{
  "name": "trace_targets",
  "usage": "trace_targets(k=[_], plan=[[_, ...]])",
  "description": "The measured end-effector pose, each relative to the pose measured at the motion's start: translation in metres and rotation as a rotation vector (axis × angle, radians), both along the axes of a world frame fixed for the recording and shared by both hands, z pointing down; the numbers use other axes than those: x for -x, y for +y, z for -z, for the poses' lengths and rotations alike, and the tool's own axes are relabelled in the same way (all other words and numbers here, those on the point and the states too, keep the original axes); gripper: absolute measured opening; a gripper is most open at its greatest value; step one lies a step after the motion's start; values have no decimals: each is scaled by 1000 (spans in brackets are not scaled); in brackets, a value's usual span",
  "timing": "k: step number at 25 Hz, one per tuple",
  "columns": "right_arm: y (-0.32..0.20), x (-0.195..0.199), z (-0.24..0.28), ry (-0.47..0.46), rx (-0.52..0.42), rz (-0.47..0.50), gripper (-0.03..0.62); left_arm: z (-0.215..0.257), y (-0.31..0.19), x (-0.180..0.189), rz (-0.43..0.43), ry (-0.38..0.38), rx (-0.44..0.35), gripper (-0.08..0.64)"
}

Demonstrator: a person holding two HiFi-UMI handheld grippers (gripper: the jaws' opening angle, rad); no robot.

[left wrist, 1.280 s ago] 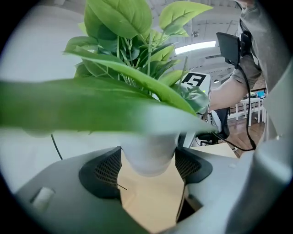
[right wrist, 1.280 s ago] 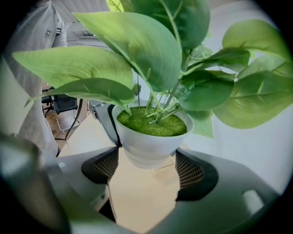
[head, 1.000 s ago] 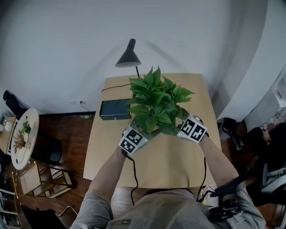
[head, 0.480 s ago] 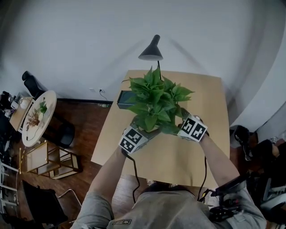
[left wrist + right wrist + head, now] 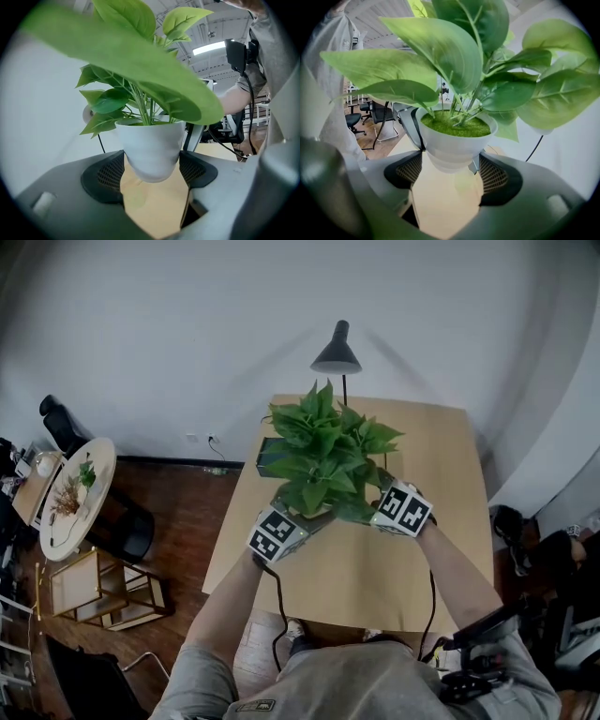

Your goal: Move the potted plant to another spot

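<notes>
The potted plant [image 5: 328,460], broad green leaves in a white pot [image 5: 151,150], hangs a little above the wooden table [image 5: 412,549], over its left part. My left gripper [image 5: 302,519] and right gripper [image 5: 373,508] clasp the pot from opposite sides. In the left gripper view the pot's rounded base sits pinched between the left gripper's [image 5: 152,166] two black pads. The right gripper view shows the pot [image 5: 457,145], with green moss on top, held the same way by the right gripper [image 5: 452,168]. From the head view the leaves hide the pot.
A black desk lamp [image 5: 336,351] stands at the table's back edge, with a dark box [image 5: 268,452] behind the leaves. On the floor to the left are a round side table [image 5: 70,498] with a plate and a gold wire stand [image 5: 94,587]. Office chairs stand at right.
Both grippers have carried the plant leftward over the table, from above its middle toward its left side. The grip on the pot looks unchanged.
</notes>
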State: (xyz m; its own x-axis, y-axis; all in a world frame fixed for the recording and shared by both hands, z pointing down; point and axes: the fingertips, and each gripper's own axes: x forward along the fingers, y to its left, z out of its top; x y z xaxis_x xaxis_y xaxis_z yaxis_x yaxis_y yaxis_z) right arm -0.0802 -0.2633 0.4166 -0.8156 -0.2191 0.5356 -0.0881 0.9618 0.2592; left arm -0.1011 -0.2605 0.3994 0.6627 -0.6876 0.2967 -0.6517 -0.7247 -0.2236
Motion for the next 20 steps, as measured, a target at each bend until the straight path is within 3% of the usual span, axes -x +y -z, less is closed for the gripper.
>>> trace_targets(k=[4, 20], plan=[[-8, 47, -3, 2, 17, -55, 377, -2, -6, 49, -48, -2, 17, 364], [-6, 54, -9, -26, 54, -160, 374, -4, -7, 56, -149, -39, 34, 364]])
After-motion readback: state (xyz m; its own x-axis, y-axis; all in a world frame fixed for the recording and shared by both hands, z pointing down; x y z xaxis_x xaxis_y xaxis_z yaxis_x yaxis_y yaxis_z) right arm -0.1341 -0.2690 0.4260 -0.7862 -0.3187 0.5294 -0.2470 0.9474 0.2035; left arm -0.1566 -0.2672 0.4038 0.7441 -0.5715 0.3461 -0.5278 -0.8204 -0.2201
